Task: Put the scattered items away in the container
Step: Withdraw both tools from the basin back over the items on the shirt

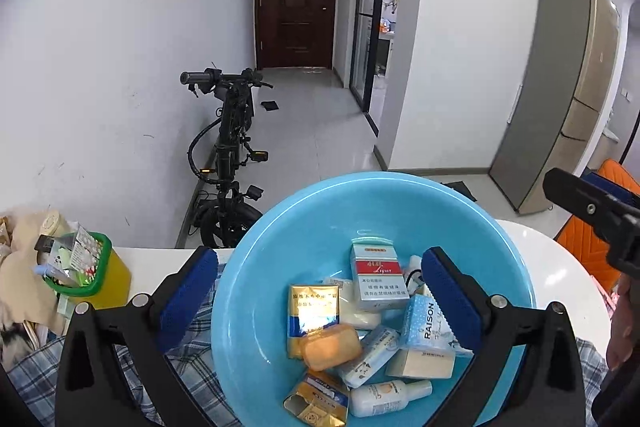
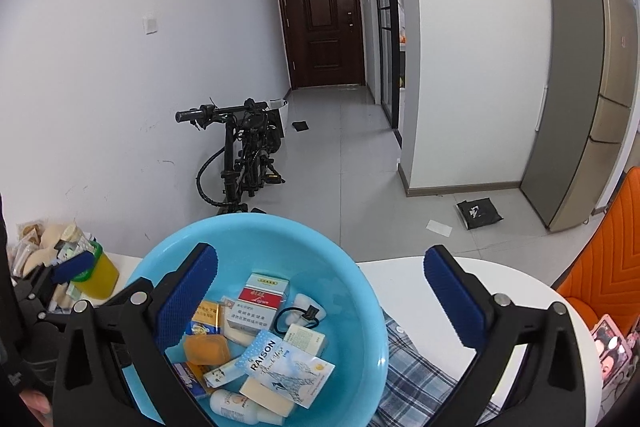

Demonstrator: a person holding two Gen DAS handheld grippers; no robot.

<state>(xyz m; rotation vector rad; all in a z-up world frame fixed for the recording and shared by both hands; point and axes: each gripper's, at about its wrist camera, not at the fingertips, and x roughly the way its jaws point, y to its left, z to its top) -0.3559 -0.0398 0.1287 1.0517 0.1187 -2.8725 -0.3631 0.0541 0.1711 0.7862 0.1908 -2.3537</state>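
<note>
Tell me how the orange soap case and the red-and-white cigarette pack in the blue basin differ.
The orange soap case is rounded, plain and translucent; the red-and-white cigarette pack is a sharp-cornered box with printed lettering. The soap case looks smaller and rests on a gold pack near the front of the pile, while the cigarette pack lies farther back. Both lie loose inside the blue basin, and neither gripper holds them.

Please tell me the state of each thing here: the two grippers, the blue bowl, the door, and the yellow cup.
left gripper: open, empty
right gripper: open, empty
blue bowl: upright, holding small packs and bottles
brown door: closed
yellow cup: upright, stuffed with small items
</note>
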